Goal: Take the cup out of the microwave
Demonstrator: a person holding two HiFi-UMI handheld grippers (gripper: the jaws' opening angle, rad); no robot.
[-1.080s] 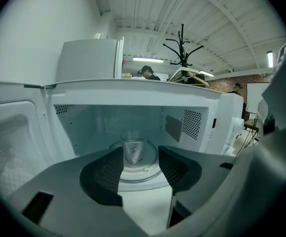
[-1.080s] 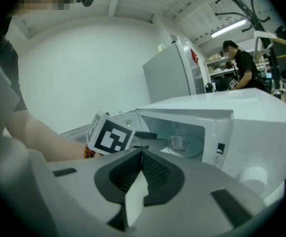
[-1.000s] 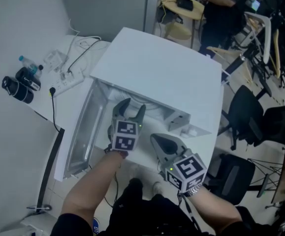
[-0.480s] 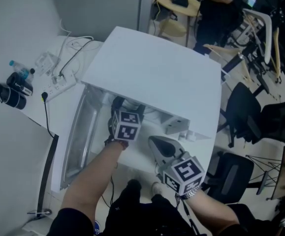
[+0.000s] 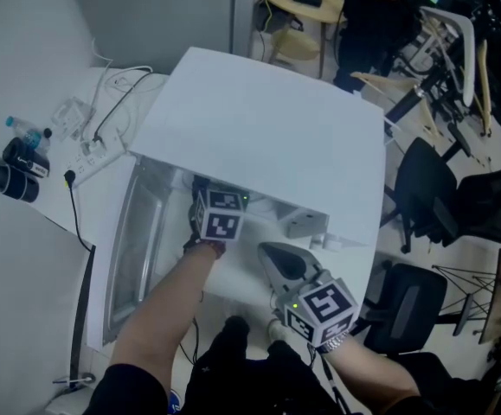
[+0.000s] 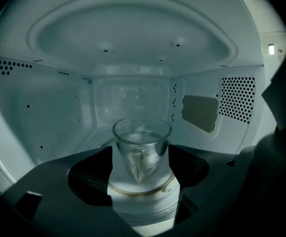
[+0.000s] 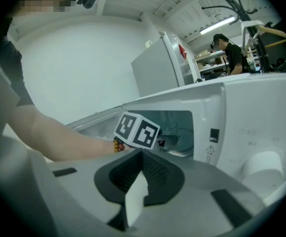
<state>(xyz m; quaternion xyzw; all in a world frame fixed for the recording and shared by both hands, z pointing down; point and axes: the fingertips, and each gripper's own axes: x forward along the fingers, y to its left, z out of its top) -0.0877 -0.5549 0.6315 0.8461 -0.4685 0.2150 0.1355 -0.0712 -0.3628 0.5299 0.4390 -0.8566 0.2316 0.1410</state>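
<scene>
While the left gripper [image 6: 141, 181], its jaws having just been opening wide, reaches into the microwave [image 5: 259, 137] with the glass cup [image 6: 142, 142] standing untouched between them, an off-centre squeeze could tip the cup or push it toward the far wall. The right gripper [image 5: 274, 258] waits closed and empty, nearer, outside.

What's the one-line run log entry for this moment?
phase: reach into microwave | left gripper: jaws just opened wide, glass cup between them, ungripped | right gripper: shut, outside

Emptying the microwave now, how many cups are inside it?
1: a clear glass cup stands upright mid-floor inside the white microwave. The low front corners are hidden, so another could be there.
</scene>
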